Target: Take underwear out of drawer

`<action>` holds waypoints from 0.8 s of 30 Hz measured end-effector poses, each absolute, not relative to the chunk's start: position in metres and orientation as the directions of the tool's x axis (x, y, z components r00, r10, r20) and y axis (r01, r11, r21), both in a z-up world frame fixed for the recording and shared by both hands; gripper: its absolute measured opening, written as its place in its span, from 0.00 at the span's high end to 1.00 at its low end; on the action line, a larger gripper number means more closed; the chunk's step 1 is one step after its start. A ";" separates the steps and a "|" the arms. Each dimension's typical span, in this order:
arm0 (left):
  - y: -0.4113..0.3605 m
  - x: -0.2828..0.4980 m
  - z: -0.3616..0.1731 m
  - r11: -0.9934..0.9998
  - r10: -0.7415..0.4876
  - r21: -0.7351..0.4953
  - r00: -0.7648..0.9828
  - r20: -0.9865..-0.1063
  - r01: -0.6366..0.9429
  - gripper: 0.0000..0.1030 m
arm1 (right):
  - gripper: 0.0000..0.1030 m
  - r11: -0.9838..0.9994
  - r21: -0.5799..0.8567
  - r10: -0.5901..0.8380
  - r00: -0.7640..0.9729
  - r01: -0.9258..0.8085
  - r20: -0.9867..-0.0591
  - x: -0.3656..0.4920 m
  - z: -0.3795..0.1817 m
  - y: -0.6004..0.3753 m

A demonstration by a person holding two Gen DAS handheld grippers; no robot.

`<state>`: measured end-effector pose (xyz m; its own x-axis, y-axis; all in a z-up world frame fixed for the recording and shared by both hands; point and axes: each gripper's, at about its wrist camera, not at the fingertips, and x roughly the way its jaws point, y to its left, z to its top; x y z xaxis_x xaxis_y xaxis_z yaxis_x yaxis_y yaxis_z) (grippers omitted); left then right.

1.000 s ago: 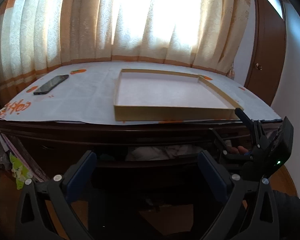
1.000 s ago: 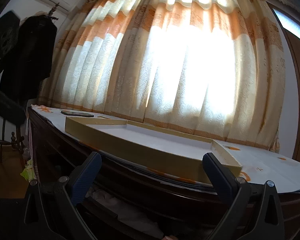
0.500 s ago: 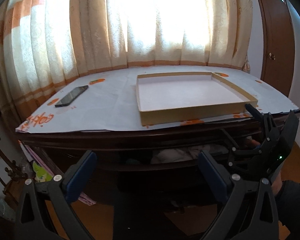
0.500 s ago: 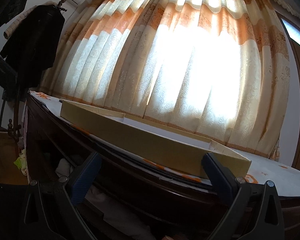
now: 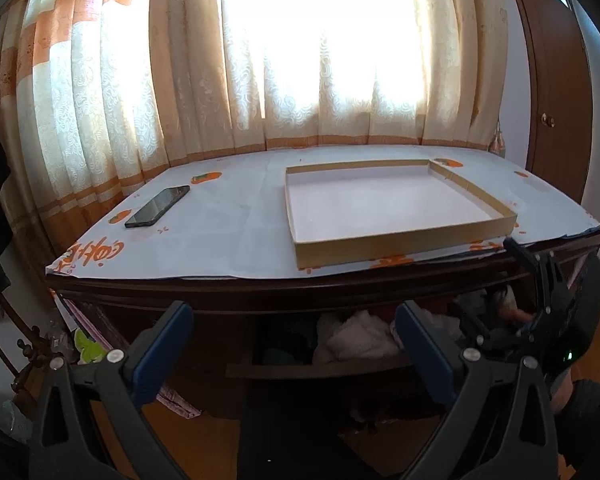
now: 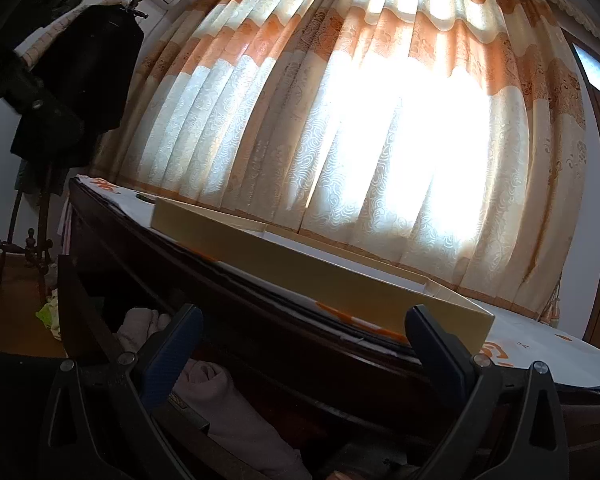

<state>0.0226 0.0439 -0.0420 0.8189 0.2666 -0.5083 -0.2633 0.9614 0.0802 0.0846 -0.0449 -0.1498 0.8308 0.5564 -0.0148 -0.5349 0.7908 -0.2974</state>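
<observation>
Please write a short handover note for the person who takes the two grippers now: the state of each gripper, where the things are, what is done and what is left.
Left gripper: open, empty, facing the dresser front.
Right gripper: open, empty, at the open drawer, above the folded clothes.
Clothes lie in the drawer, pale pieces at the middle; which piece is underwear I cannot tell.
On top: shallow cardboard tray, holding nothing, and a phone.
Done: drawer is open.
Left: grasp the underwear and lift it out; nothing is taken yet.
</observation>
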 end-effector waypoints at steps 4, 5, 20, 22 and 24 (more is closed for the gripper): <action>0.043 0.021 -0.040 0.962 0.264 0.077 0.823 -0.503 -0.261 0.00 | 0.01 0.785 -0.300 0.559 0.828 -0.543 -0.038 0.074 -0.150 -0.046; 0.042 0.021 -0.040 0.963 0.262 0.077 0.823 -0.503 -0.259 0.00 | 0.01 0.783 -0.303 0.559 0.828 -0.544 -0.041 0.072 -0.150 -0.046; 0.041 0.018 -0.035 0.969 0.237 0.056 0.834 -0.499 -0.241 0.00 | 0.01 0.748 -0.326 0.561 0.813 -0.577 -0.152 0.049 -0.147 -0.051; 0.042 0.019 -0.036 0.970 0.231 0.050 0.833 -0.502 -0.239 0.00 | 0.01 0.743 -0.329 0.562 0.811 -0.582 -0.165 0.046 -0.146 -0.051; 0.042 0.021 -0.037 0.971 0.227 0.048 0.832 -0.506 -0.236 0.00 | 0.01 0.737 -0.338 0.562 0.809 -0.585 -0.175 0.042 -0.146 -0.051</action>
<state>0.0205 0.0419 -0.0365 0.8317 0.2274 -0.5065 -0.2361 0.9705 0.0480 0.0424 -0.0506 -0.1459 0.8086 0.5617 -0.1754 -0.5853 0.7370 -0.3382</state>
